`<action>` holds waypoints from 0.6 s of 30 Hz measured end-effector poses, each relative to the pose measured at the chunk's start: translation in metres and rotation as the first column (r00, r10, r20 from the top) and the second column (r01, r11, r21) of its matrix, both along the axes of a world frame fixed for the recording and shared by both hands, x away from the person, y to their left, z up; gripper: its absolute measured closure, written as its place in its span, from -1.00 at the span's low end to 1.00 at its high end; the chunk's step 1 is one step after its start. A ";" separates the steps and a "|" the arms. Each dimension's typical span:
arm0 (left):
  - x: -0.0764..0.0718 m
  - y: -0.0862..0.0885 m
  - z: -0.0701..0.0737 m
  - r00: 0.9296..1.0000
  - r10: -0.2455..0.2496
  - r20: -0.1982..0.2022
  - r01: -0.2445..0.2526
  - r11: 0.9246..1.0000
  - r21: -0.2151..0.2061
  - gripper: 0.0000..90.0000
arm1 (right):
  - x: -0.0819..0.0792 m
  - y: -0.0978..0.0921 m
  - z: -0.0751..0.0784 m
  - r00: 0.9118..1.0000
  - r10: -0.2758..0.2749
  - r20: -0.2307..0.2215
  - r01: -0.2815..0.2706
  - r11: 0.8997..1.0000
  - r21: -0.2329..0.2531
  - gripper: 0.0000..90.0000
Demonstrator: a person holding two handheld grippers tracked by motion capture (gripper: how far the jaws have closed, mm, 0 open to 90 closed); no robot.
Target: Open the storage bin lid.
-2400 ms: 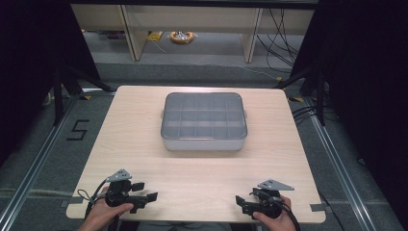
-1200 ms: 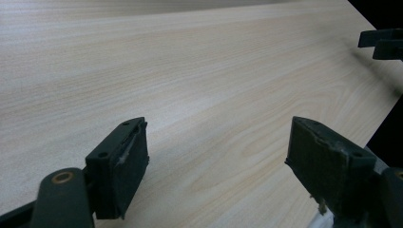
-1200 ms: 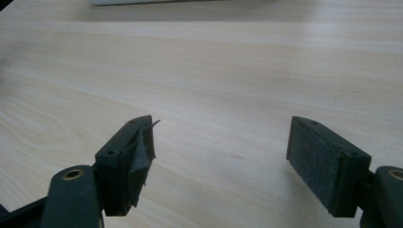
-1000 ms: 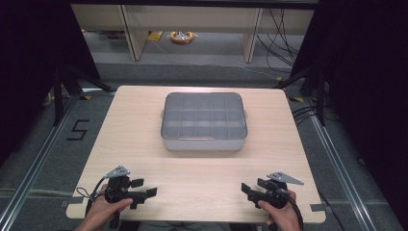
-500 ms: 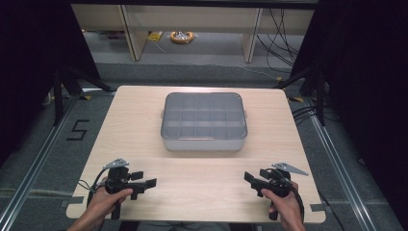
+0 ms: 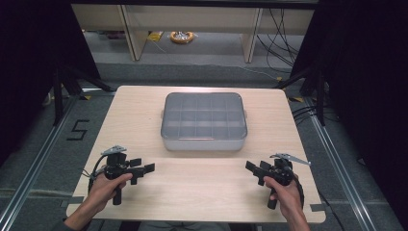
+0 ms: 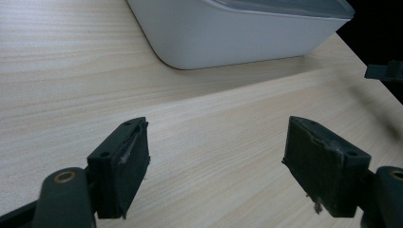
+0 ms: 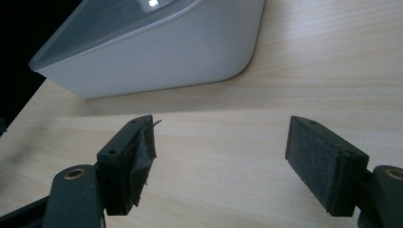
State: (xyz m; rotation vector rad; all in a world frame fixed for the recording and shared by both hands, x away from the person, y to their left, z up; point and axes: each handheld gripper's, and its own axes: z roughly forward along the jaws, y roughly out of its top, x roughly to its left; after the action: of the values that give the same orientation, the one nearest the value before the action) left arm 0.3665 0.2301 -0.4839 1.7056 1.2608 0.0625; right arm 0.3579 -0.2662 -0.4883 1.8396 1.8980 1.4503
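A white box with a clear lid over several compartments (image 6: 204, 121) stands in the middle of the pale wooden table (image 6: 130, 106). My left gripper (image 6: 144, 168) hovers near the front left, held by a hand, jaws wide open and empty. My right gripper (image 6: 252, 169) hovers near the front right, open and empty too. In the left gripper view the box (image 7: 237, 33) lies ahead beyond the open gripper (image 7: 216, 161), and the other gripper's jaw tip (image 7: 385, 71) shows at the right edge. In the right gripper view the box (image 8: 157, 52) lies ahead to the left of the open gripper (image 8: 221, 159).
Bare tabletop runs between the two grippers and in front of the box. The table's front edge lies just behind the hands. Beyond the table are a grey floor, shelving legs (image 6: 130, 33) and cables (image 6: 279, 29). A "5" mark (image 6: 77, 130) sits on the floor at left.
Both grippers have lifted and moved forward from the table's front edge toward the box. The jaws stay open. The box has not moved.
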 end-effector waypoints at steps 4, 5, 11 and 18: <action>0.003 -0.001 0.001 1.000 -0.002 -0.004 0.002 1.000 -0.023 -0.50 | 0.009 -0.004 -0.001 0.999 0.008 0.051 -0.006 0.999 -0.034 -0.42; 0.006 -0.003 0.002 1.000 0.002 -0.008 -0.002 0.999 -0.036 -0.50 | 0.011 -0.004 0.002 1.000 0.002 0.025 -0.002 1.000 -0.015 -0.42; 0.019 -0.006 0.011 1.000 -0.010 0.012 0.011 1.000 -0.024 -0.49 | 0.024 -0.009 0.009 0.999 -0.008 0.046 0.008 1.000 -0.006 -0.42; 0.041 -0.004 0.018 1.000 0.019 0.019 -0.019 1.000 -0.021 -0.49 | 0.035 -0.006 0.026 0.993 0.004 0.117 -0.001 1.000 -0.022 -0.46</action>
State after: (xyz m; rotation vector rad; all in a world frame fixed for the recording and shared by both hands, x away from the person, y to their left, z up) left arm 0.4076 0.2258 -0.4660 1.6716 1.2589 0.0769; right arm 0.3930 -0.2723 -0.4622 1.7030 1.8538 1.4973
